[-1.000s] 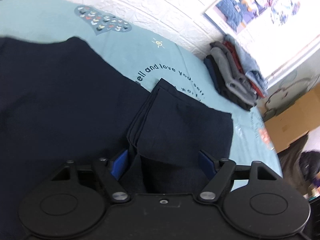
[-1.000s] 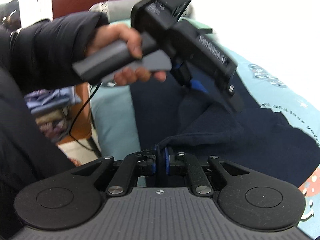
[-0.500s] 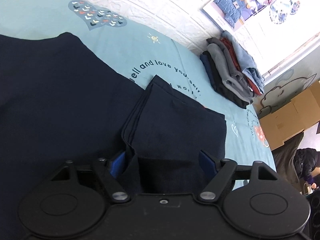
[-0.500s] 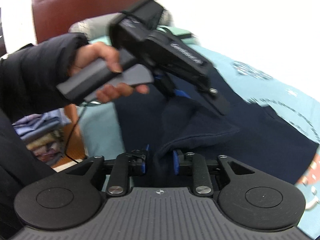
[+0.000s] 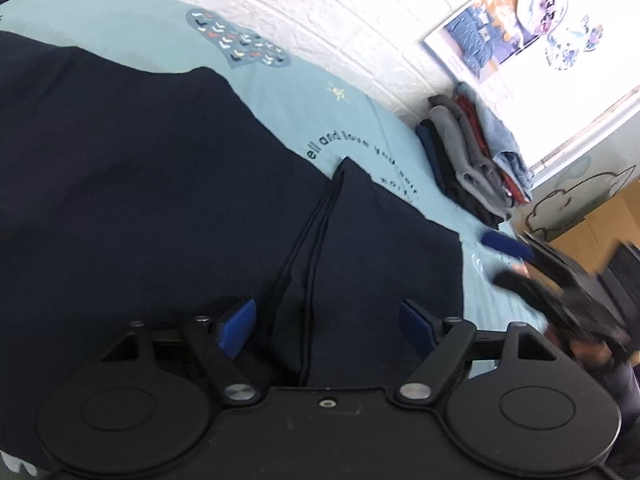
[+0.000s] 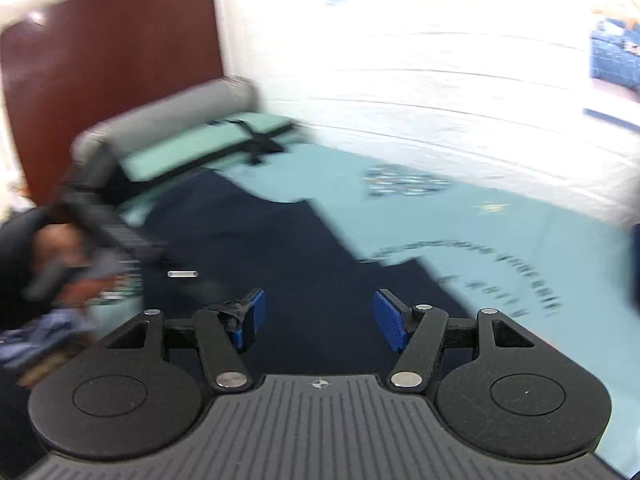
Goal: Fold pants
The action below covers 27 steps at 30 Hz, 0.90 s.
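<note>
Dark navy pants [image 5: 140, 200] lie spread on a light blue bedsheet [image 5: 120, 12]. One end is folded over into a layered flap [image 5: 380, 248]. My left gripper [image 5: 328, 326] is open, its blue pads either side of the flap's edge, just above the cloth. My right gripper [image 6: 318, 320] is open and empty above the pants [image 6: 280, 248]. It also shows blurred at the right of the left wrist view [image 5: 560, 280]. The left gripper shows blurred at the left of the right wrist view [image 6: 100, 232].
A stack of folded clothes [image 5: 472, 160] stands on the bed against the white brick wall [image 5: 320, 12]. A grey bolster [image 6: 168, 120] and brown headboard [image 6: 100, 72] are at the bed's far end. A cardboard box [image 5: 592, 224] is beyond the bed.
My right gripper opened, let go of the pants and pulled back to the side. The folded flap now lies flat. My left gripper stayed open over the flap.
</note>
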Motion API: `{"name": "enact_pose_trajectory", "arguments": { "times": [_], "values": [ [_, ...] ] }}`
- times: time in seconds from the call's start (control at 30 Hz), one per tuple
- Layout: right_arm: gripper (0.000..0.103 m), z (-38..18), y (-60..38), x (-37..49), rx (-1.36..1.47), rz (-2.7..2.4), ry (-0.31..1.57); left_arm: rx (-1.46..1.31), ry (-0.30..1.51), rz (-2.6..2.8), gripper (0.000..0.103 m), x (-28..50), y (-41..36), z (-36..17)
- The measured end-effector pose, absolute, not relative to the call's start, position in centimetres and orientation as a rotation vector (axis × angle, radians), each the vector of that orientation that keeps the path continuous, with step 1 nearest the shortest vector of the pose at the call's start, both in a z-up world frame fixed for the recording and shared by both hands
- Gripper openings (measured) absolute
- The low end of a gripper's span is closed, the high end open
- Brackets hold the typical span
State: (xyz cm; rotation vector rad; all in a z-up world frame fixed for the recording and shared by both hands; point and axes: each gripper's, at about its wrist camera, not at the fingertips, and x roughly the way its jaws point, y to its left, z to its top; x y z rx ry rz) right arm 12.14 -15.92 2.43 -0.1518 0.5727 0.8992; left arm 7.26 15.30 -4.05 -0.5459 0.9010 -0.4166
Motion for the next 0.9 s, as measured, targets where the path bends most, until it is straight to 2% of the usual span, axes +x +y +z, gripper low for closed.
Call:
{"name": "enact_pose_trajectory", "arguments": {
  "times": [0.13,0.27,0.3,0.33,0.37,0.4,0.5,0.57,0.63,0.67,0.7,0.77,0.9],
  "values": [
    [0.094,-0.2,-13.4,17.2,-0.22,0.887,0.62,-0.475,0.91,-0.412,0.103,7.6,14.2,-4.0],
    [0.085,-3.2,-11.1,20.3,-0.257,0.921,0.681,-0.433,0.91,-0.422,0.103,7.7,13.6,-4.2],
    [0.07,-3.7,-10.8,20.7,-0.256,0.928,0.694,-0.438,0.911,-0.425,0.103,7.8,13.7,-4.2],
    [0.044,-4.2,-10.4,20.9,-0.259,0.932,0.71,-0.445,0.914,-0.425,0.103,7.8,13.8,-4.3],
    [0.004,-4.1,-10.5,20.9,-0.261,0.937,0.721,-0.451,0.917,-0.426,0.103,7.9,13.9,-4.4],
    [0.002,-3.6,-10.7,20.7,-0.252,0.948,0.698,-0.453,0.916,-0.426,0.103,7.9,13.9,-4.3],
    [0.002,-1.9,-12.7,21.4,-0.163,0.903,0.624,-0.452,0.917,-0.425,0.103,8.0,13.9,-4.4],
    [0.003,-2.2,-13.4,22.1,-0.206,0.83,0.629,-0.458,0.92,-0.426,0.103,8.3,13.9,-4.6],
    [0.015,-3.1,-13.6,22.8,-0.212,0.828,0.689,-0.451,0.917,-0.43,0.103,8.5,13.9,-4.6],
    [0.032,-3.5,-13.8,23.1,-0.194,0.847,0.719,-0.447,0.914,-0.43,0.103,8.6,13.8,-4.7],
    [0.056,-3.7,-14.0,23.3,-0.174,0.856,0.725,-0.445,0.914,-0.431,0.103,8.5,13.9,-4.7],
    [0.093,-4.0,-14.2,23.7,-0.148,0.859,0.731,-0.445,0.912,-0.426,0.103,8.5,13.8,-4.6],
    [0.086,-4.6,-14.0,24.3,-0.14,0.907,0.783,-0.388,0.91,-0.388,0.103,8.1,13.0,-4.5]
  ]
}}
